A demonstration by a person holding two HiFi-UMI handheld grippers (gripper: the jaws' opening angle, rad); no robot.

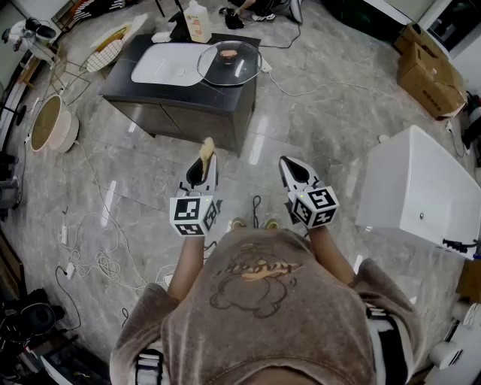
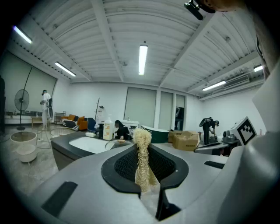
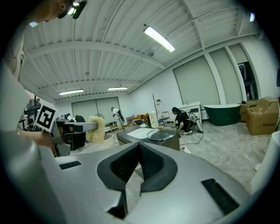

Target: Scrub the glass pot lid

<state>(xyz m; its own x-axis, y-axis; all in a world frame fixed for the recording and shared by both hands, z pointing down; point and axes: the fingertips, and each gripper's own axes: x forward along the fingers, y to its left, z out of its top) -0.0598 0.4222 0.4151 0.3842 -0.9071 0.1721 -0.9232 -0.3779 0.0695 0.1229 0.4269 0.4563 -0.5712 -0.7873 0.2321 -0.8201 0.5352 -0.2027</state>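
The glass pot lid [image 1: 229, 62] lies on the right end of a dark counter [image 1: 188, 101], beside a white sink basin [image 1: 169, 62]; both grippers are well short of it, out in front of the person's chest. My left gripper [image 1: 204, 159] is shut on a pale fibrous loofah scrubber [image 1: 207, 146], which stands up between the pads [image 2: 142, 151]. My right gripper [image 1: 289, 164] is shut with nothing in it. In the right gripper view the lid [image 3: 162, 133] shows ahead over the shut jaws, and the loofah [image 3: 96, 130] sits off to the left.
A soap bottle [image 1: 197, 21] stands at the counter's back. A white cabinet [image 1: 421, 188] is at the right, cardboard boxes [image 1: 425, 68] beyond it. A round basin [image 1: 51, 124] and loose cables [image 1: 90, 256] lie on the floor at left. People work in the background.
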